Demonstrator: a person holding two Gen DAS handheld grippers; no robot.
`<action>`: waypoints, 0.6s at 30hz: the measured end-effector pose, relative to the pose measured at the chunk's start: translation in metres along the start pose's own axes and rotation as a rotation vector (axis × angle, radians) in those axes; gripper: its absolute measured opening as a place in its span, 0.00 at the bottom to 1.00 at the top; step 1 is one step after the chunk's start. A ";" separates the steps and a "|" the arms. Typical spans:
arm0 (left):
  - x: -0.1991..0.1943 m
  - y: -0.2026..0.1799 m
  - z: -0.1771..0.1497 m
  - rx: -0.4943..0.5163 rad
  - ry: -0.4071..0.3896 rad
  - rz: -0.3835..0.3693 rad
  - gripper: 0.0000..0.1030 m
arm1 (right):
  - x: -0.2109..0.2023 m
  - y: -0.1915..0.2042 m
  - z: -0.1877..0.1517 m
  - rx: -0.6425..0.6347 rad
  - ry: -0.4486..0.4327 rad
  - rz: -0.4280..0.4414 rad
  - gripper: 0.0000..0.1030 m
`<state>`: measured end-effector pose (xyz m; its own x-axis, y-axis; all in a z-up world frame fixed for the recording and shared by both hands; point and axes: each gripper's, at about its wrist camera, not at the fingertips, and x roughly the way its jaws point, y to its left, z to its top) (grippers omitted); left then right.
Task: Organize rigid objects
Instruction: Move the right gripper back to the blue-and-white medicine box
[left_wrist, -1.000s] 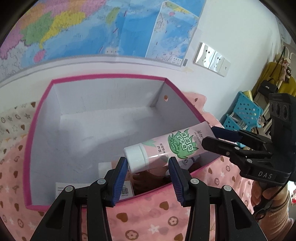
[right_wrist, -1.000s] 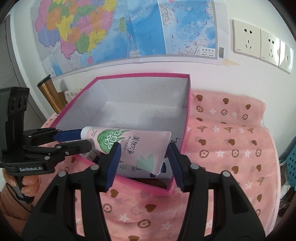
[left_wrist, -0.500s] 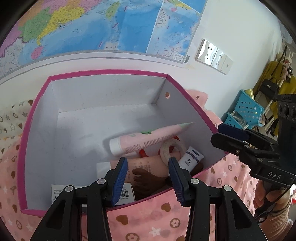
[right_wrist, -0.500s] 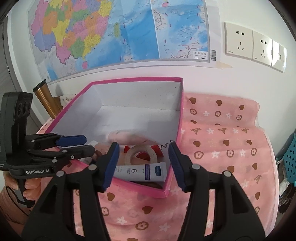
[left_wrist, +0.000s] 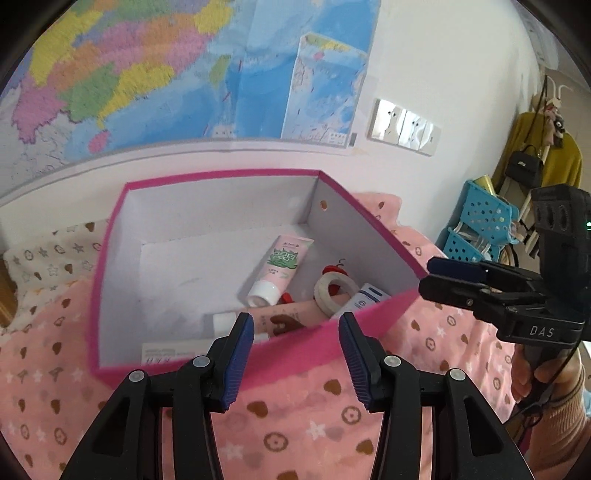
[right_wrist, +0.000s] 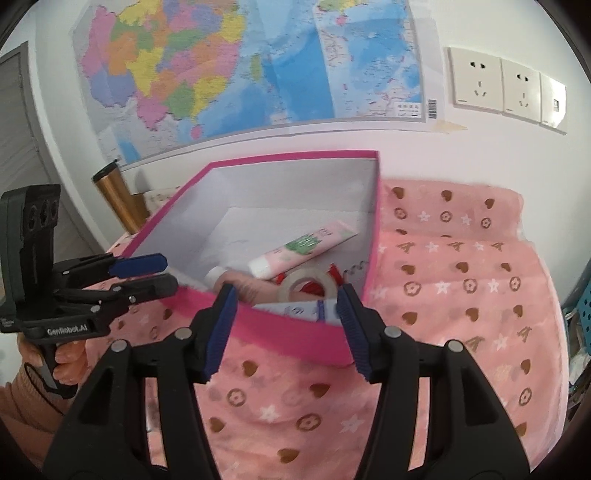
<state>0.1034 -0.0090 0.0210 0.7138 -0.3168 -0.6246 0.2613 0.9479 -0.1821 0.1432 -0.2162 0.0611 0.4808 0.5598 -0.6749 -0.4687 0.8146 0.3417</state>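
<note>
Left tool (left_wrist: 295, 350) opening, empty; right tool (right_wrist: 284, 325) parted, empty.

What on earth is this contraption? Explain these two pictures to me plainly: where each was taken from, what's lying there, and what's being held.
There is no robot here. A person holds a hand-operated clamp in each hand, each with two blue-padded fingers and a camera looking along them.

One picture looks out from the left gripper, with the right-hand tool visible at its side; the other from the right gripper, which sees the left tool.

A pink-rimmed box sits on a pink patterned cloth. Inside lie a pink tube, a tape roll and other small items.

Nothing is held: the left fingers are opening with nothing between them, and the right ones are empty too.
</note>
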 end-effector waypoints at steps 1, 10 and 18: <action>-0.004 -0.001 -0.002 0.000 -0.004 -0.002 0.48 | -0.002 0.002 -0.002 -0.002 0.000 0.009 0.57; -0.027 -0.006 -0.028 -0.015 -0.002 0.040 0.49 | -0.006 0.022 -0.031 -0.003 0.042 0.112 0.61; -0.035 -0.004 -0.049 -0.024 0.021 0.085 0.49 | 0.004 0.033 -0.051 -0.004 0.101 0.159 0.61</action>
<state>0.0456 0.0004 0.0065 0.7188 -0.2348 -0.6544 0.1844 0.9719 -0.1461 0.0915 -0.1946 0.0365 0.3231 0.6633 -0.6750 -0.5362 0.7161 0.4469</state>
